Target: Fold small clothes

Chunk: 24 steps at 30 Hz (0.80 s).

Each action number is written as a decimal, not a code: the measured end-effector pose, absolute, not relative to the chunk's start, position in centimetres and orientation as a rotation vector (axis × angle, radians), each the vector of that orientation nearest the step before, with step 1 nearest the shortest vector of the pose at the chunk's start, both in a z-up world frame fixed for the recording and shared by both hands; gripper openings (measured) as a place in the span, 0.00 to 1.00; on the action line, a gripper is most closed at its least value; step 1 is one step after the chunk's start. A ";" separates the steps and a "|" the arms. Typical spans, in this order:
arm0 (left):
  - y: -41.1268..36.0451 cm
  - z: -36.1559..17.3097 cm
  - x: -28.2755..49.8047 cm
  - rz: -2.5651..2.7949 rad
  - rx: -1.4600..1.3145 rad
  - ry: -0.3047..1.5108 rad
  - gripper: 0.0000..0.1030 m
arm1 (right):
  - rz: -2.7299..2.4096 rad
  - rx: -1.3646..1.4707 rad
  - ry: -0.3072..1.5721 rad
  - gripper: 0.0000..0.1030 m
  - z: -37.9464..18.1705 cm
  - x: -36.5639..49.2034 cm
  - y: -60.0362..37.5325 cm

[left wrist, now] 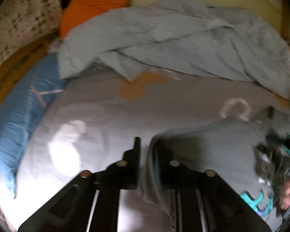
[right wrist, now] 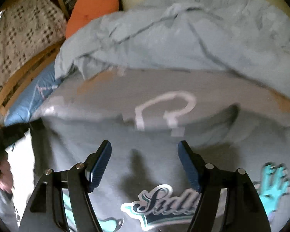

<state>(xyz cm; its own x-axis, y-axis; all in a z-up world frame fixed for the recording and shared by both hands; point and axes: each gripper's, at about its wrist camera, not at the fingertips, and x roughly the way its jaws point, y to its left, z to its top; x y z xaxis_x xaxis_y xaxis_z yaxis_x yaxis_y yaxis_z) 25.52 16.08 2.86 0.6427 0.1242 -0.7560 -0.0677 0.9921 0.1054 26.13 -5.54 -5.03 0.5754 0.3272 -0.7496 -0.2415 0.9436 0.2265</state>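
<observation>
While two grippers hover, one grey shirt (right wrist: 145,164)

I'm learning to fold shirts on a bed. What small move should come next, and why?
Probably close the left tongs fully on the grey shirt edge between them. The right tongs hang open above the shirt's printed front, holding nothing.

A bed covered by a grey sheet (right wrist: 110,96) printed with pale shapes carries a grey T-shirt (right wrist: 154,166) with lettering, a rumpled pale blue duvet (right wrist: 183,38) behind it, and a blue pillow (right wrist: 31,100) at its left edge.
</observation>
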 end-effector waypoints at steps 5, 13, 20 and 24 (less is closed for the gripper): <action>20.1 4.0 25.1 0.275 0.062 0.763 0.31 | 0.301 0.061 0.932 0.70 -7.6 27.2 -5.5; 22.2 -0.6 19.5 -0.014 -0.215 0.961 0.39 | 0.264 -0.023 0.911 0.70 -7.5 26.9 -4.4; 18.6 -5.0 20.7 -0.053 -0.087 1.095 0.23 | 0.329 0.089 0.848 0.70 -5.7 25.7 -6.0; 16.2 -4.5 20.9 -0.105 -0.001 1.044 0.23 | 0.329 0.096 0.843 0.70 -5.5 25.6 -6.2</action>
